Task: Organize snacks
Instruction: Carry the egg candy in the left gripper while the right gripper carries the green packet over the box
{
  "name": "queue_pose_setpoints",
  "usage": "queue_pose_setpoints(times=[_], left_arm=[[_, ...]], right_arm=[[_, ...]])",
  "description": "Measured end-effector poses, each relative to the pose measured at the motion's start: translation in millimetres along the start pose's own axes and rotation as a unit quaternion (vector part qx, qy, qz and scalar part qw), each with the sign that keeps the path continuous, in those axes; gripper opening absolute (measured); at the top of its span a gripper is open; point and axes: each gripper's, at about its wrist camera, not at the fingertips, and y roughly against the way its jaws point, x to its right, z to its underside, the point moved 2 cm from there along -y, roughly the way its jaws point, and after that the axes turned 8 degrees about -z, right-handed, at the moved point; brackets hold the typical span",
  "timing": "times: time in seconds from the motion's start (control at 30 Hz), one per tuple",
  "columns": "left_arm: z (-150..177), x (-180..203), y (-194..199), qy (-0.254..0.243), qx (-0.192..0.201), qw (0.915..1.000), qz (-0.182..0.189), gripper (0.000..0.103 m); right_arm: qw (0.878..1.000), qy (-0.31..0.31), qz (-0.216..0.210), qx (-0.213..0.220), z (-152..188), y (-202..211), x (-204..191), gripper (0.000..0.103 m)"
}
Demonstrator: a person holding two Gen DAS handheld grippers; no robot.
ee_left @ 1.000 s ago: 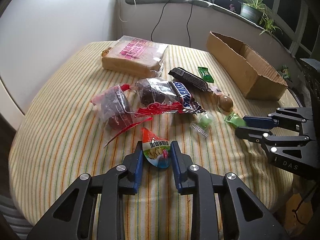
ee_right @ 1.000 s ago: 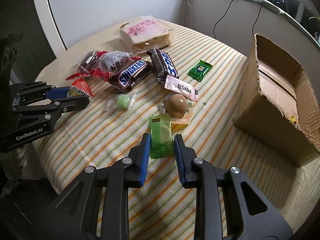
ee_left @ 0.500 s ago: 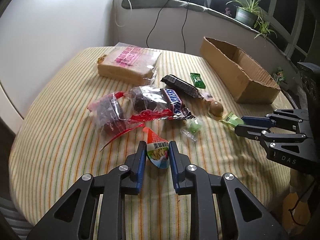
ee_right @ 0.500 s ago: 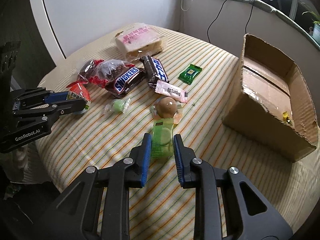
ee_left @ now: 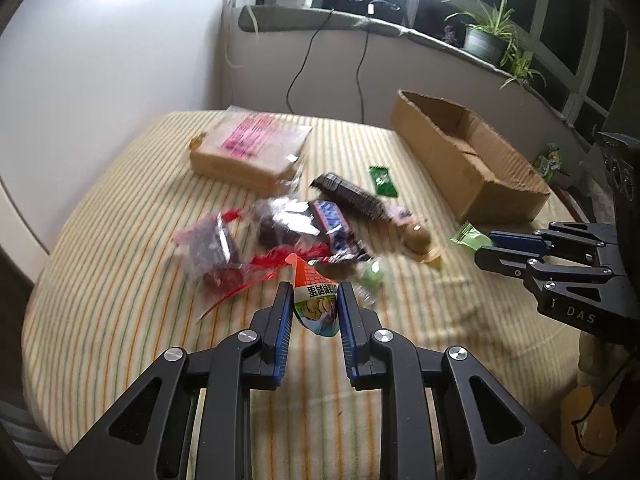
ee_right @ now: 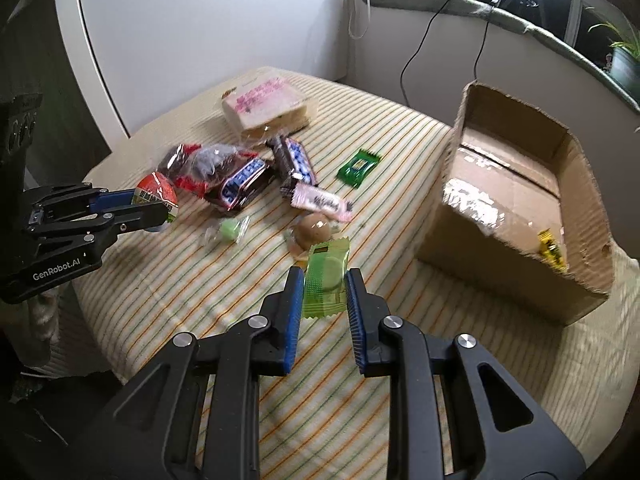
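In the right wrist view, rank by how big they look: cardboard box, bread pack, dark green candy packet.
1. cardboard box
2. bread pack
3. dark green candy packet
The box sits nearer the camera, but it is clearly biggest anyway.

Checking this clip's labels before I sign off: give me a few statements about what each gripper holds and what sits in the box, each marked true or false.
1. The left gripper is shut on the red-topped snack pouch. True.
2. The right gripper is open and holds nothing. False: it is shut on the green wafer packet.
3. The cardboard box already holds a small yellow packet. True.
4. The bagged bread lies inside the box. False: it lies on the striped tablecloth, at the far side.
5. The brown round sweet lies in the box. False: it lies on the cloth.
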Motion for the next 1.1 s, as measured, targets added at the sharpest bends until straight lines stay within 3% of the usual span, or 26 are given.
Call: queue_pose_setpoints(times=[0.53,1.1], left_arm=[[-67,67,-6,-0.049,0.056,0.9958,0.053,0.021],[-120,135,-44,-0.080,0.060,0.9911,0.088,0.021]], right_arm=[[0.996,-0.034,0.054,0.063,-35,49,64,0.022],[0.990,-0.081,0.091,0.072,-63,46,161,0.022]])
